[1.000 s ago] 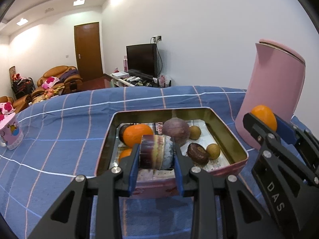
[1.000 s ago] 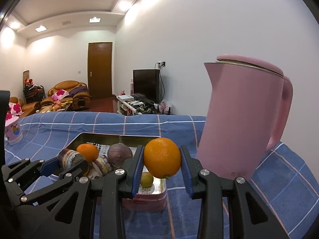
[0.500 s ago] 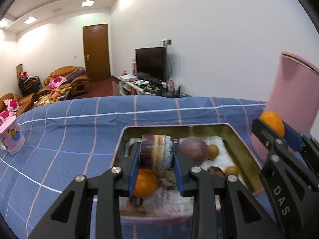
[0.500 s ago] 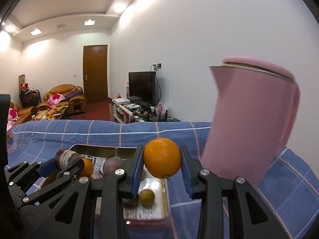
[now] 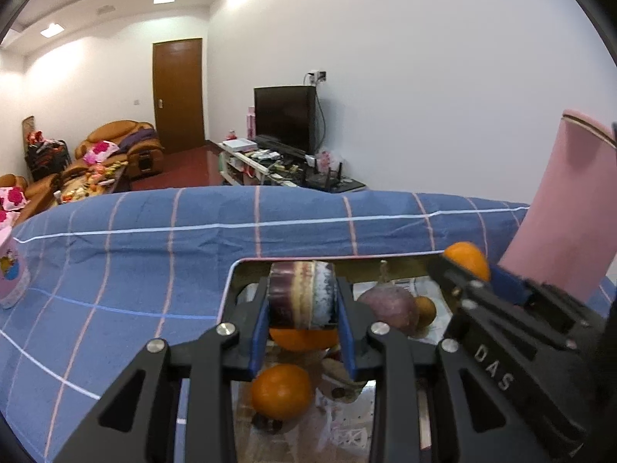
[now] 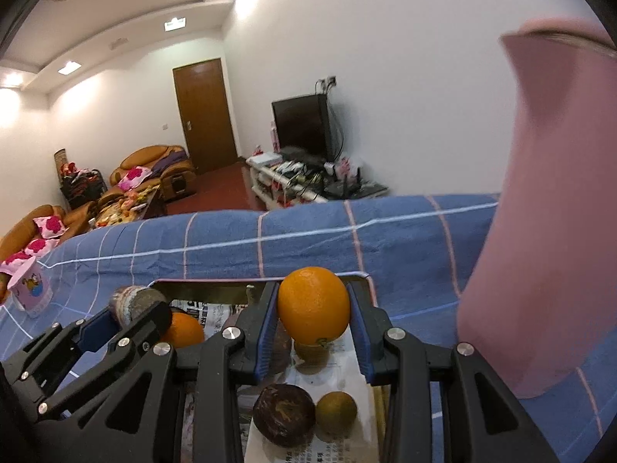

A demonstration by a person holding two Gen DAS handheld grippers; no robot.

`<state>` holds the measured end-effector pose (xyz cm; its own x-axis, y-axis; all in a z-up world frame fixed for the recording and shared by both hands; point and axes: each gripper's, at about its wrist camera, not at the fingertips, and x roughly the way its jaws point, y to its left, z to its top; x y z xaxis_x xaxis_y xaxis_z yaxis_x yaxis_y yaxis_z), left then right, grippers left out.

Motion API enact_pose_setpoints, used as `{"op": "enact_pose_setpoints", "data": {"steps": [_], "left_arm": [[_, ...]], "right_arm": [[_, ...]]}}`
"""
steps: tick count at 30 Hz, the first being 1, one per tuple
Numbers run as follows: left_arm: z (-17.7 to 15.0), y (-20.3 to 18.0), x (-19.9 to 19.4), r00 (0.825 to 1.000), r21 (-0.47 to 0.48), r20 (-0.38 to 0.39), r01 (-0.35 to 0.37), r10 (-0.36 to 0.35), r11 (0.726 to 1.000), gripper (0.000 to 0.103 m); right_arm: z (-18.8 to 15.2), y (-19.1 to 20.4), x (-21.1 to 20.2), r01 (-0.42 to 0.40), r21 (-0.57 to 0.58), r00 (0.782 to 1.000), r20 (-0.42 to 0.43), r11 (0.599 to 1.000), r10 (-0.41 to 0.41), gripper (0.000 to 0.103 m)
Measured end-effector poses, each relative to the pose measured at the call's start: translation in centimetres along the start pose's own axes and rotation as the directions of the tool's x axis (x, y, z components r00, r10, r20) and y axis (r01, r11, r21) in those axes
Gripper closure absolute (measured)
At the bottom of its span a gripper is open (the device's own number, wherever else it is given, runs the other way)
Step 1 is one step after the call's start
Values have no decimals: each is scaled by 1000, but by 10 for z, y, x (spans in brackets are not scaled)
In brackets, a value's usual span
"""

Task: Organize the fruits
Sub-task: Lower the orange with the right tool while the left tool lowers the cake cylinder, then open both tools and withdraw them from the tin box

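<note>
My left gripper (image 5: 303,289) holds a dark purple banded fruit (image 5: 300,303) above the open metal tin (image 5: 231,281); its jaws are opening, and the pads still touch the fruit. Below it in the tin lie two oranges (image 5: 281,391) and a round purple fruit (image 5: 389,306). My right gripper (image 6: 312,301) is shut on an orange (image 6: 313,305) over the tin's (image 6: 200,285) right side. Under it lie a dark brown fruit (image 6: 283,414) and a small greenish-brown fruit (image 6: 335,413). The two grippers hang side by side.
A tall pink kettle (image 6: 547,231) stands close on the right of the tin, next to the right gripper. A pink cup (image 5: 11,274) sits far left on the blue checked cloth (image 5: 154,239). Newspaper lines the tin's floor.
Both grippers have moved forward from the tin's near edge to over its inside, each still carrying its fruit. The kettle has slid toward the right edge of both views.
</note>
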<state>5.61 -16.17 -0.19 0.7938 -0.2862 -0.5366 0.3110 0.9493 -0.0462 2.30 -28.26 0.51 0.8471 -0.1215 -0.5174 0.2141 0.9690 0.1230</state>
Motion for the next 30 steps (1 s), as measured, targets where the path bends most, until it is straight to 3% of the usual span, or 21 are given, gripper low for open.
{"op": "enact_pose_setpoints", "data": {"steps": [5, 9, 12, 19, 26, 28, 30], "left_arm": [[1, 6, 12, 998, -32, -60, 7, -9, 999, 66], [0, 12, 11, 997, -65, -59, -52, 48, 997, 42], [-2, 13, 10, 995, -66, -64, -74, 70, 995, 33], [-5, 28, 11, 992, -124, -97, -97, 85, 988, 7], [-6, 23, 4, 992, -88, -70, -108, 102, 990, 0], [-7, 21, 3, 992, -74, -76, -102, 97, 992, 0], [-8, 17, 1, 992, -51, -75, -109, 105, 993, 0]], "right_arm": [[0, 1, 11, -45, 12, 998, -44, 999, 46, 65], [-2, -7, 18, -94, 63, 993, -68, 994, 98, 65], [-5, -18, 27, -166, 151, 978, -100, 975, 182, 65], [-6, -17, 26, -169, 147, 978, -101, 975, 185, 65], [-8, -19, 7, -124, 123, 991, -43, 985, 130, 63], [-7, -16, -4, -104, 101, 995, 4, 989, 105, 55], [-6, -13, -14, -97, 82, 994, 52, 992, 93, 28]]}}
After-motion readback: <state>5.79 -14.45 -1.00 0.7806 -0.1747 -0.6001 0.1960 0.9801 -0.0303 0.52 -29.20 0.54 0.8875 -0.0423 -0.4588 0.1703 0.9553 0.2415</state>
